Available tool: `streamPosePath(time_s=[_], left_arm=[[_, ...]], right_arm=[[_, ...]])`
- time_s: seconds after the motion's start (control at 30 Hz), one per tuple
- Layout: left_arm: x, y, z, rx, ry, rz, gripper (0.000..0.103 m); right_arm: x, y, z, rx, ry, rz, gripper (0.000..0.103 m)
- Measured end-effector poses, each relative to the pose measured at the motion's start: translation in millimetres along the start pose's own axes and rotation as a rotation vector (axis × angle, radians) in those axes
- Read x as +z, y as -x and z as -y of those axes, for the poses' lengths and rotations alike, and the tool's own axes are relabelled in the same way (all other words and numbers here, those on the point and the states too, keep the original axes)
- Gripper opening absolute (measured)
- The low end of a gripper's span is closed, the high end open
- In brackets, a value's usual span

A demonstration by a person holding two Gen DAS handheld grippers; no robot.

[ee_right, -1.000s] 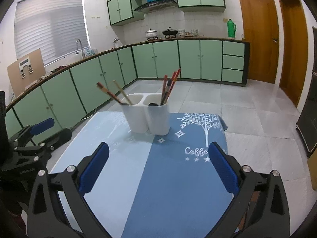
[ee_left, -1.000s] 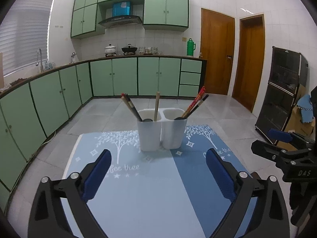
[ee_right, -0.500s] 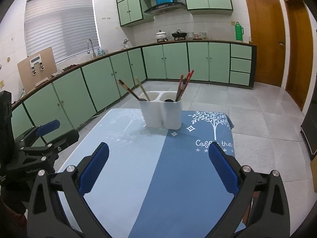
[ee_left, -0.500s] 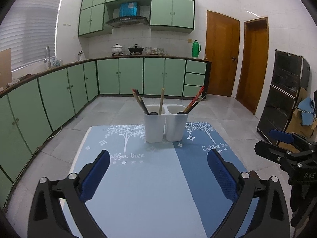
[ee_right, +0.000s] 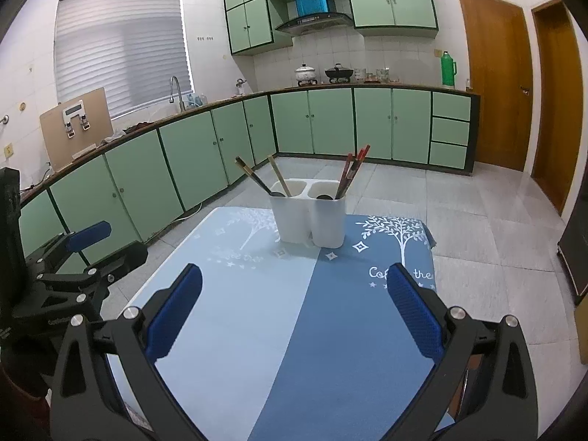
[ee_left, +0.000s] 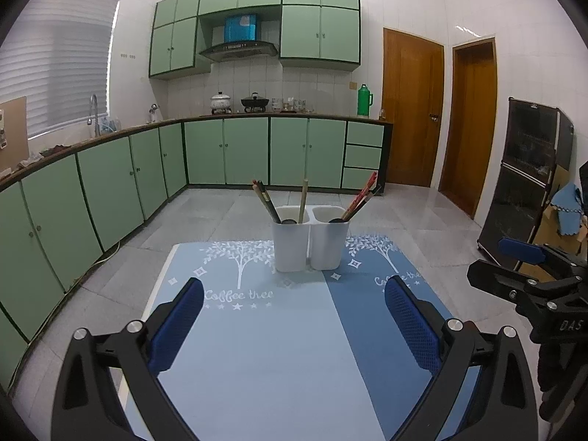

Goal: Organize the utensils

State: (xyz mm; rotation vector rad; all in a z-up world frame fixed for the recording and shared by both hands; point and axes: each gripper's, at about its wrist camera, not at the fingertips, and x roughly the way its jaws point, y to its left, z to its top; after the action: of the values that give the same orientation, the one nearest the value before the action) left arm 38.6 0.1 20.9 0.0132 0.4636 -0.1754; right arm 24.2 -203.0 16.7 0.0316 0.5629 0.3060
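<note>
So the white two-cup holder sits at the far end of the blue mat, middle of the table. Left cup has dark chopsticks and a pale wooden stick, right cup has red and dark chopsticks leaning right. Left gripper is spread wide with nothing in it, hovering over the near end of the mat. Right gripper same deal, wide apart and empty, well back from the holder.

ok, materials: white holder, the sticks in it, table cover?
White holder: looks like matte plastic, smooth with rounded moulded corners. Sticks: pale one likely bamboo or wood; red ones look lacquered. Table cover: printed, probably vinyl or cloth, with a faint sheen.
</note>
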Motion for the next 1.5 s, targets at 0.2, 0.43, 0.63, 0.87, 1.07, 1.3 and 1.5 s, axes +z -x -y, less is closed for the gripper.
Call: streamPosePath(time_s=[0.2, 0.43, 0.63, 0.87, 1.07, 1.3, 1.5], left_arm=[[1, 6, 1, 0.005, 0.0, 0.02, 0.097], [-1, 11, 0, 0.006, 0.001, 0.028, 0.097], [-1, 13, 0, 0.007, 0.003, 0.033, 0.097], [0, 15, 0, 0.011, 0.003, 0.037, 0.097], [0, 18, -2, 0.014, 0.004, 0.039, 0.097], [1, 19, -4, 0.015, 0.005, 0.039, 0.097], [1, 19, -4, 0.014, 0.006, 0.039, 0.097]], right_arm=[[3, 4, -2, -0.001, 0.008, 0.011, 0.098], [2, 7, -3, -0.001, 0.008, 0.018, 0.098], [2, 8, -4, -0.004, 0.015, 0.022, 0.098], [2, 10, -6, -0.004, 0.019, 0.025, 0.098], [3, 10, -7, -0.005, 0.023, 0.028, 0.098], [5, 12, -10, -0.007, 0.03, 0.033, 0.098], [5, 13, -10, -0.008, 0.031, 0.034, 0.098]])
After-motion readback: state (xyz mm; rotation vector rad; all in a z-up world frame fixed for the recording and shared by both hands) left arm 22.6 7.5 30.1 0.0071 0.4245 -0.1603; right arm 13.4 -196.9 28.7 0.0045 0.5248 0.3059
